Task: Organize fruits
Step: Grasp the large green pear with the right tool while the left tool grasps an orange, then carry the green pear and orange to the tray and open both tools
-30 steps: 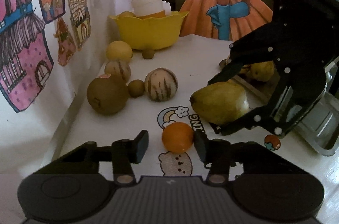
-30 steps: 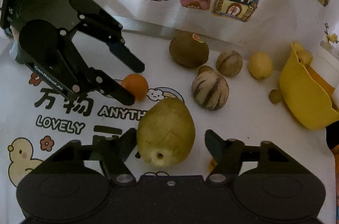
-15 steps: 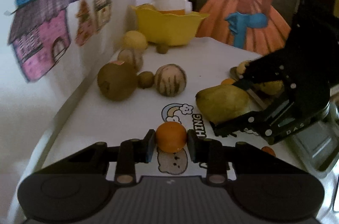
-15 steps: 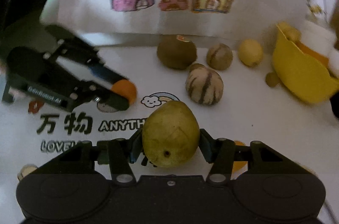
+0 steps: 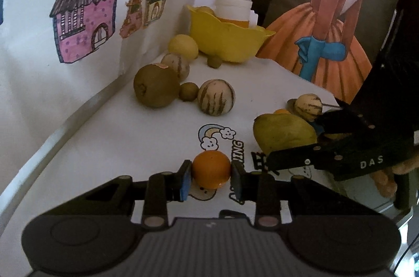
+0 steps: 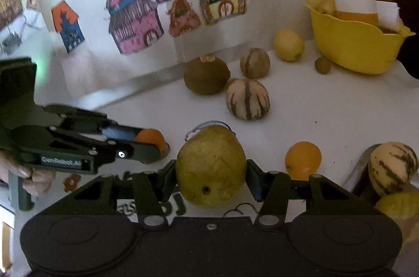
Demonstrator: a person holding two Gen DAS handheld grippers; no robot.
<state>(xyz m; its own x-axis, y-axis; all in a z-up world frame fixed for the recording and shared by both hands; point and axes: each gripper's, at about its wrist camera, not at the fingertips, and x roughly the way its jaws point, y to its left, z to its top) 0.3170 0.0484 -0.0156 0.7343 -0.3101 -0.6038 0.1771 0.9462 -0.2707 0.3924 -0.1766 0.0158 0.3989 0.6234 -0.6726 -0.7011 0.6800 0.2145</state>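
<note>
My left gripper [image 5: 211,176] is shut on a small orange [image 5: 211,169] and holds it just above the white printed table cover. It also shows in the right wrist view [image 6: 150,143] at the left, with the orange [image 6: 149,137] between its tips. My right gripper [image 6: 211,178] is shut on a green-yellow pear [image 6: 211,169]. The pear [image 5: 284,132] shows at the right of the left wrist view. A yellow bowl [image 6: 353,46] stands at the back right, also in the left wrist view [image 5: 227,41].
Loose on the table are a brown round fruit [image 6: 207,75], striped melons [image 6: 247,98] [image 6: 254,63], a lemon [image 6: 288,45], a small brown ball [image 6: 323,64] and a second orange [image 6: 303,159]. A metal tray with a striped melon [image 6: 392,167] is at the right. A wall with house drawings runs behind.
Both grippers have closed, the left on the orange and the right on the pear. Both have lifted and tilted, so more of the wall shows.
</note>
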